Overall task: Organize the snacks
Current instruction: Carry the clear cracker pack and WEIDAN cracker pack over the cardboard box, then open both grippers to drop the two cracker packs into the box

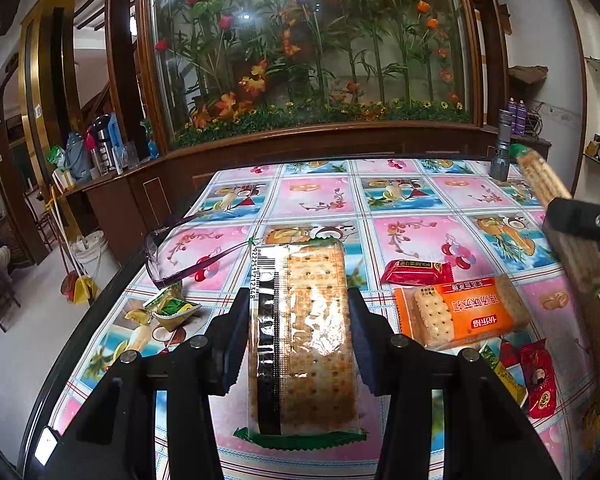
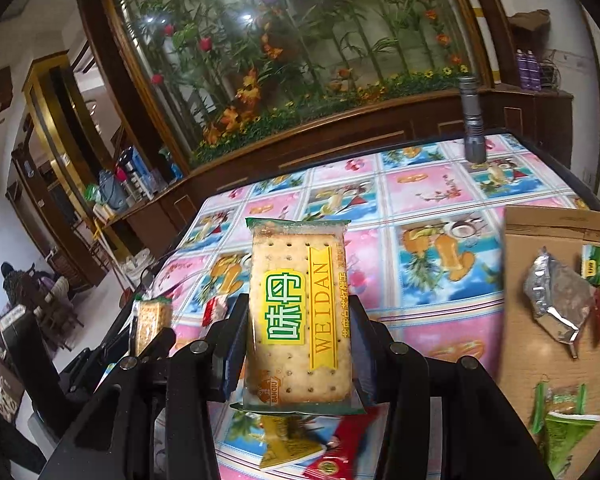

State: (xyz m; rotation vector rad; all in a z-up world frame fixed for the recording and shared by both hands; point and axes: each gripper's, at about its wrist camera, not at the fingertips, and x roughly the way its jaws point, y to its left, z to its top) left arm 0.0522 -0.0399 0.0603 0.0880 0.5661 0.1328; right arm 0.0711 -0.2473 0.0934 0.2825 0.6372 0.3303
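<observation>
Both grippers loaded: left gripper pinches clear-wrapped cracker pack, long axis along fingers, above tablecloth; right gripper pinches green-labelled cracker pack likewise, w/ brown cardboard sheet of sorted snacks nearer right hand.

Cardboard sheet on table, flashlight behind.
</observation>
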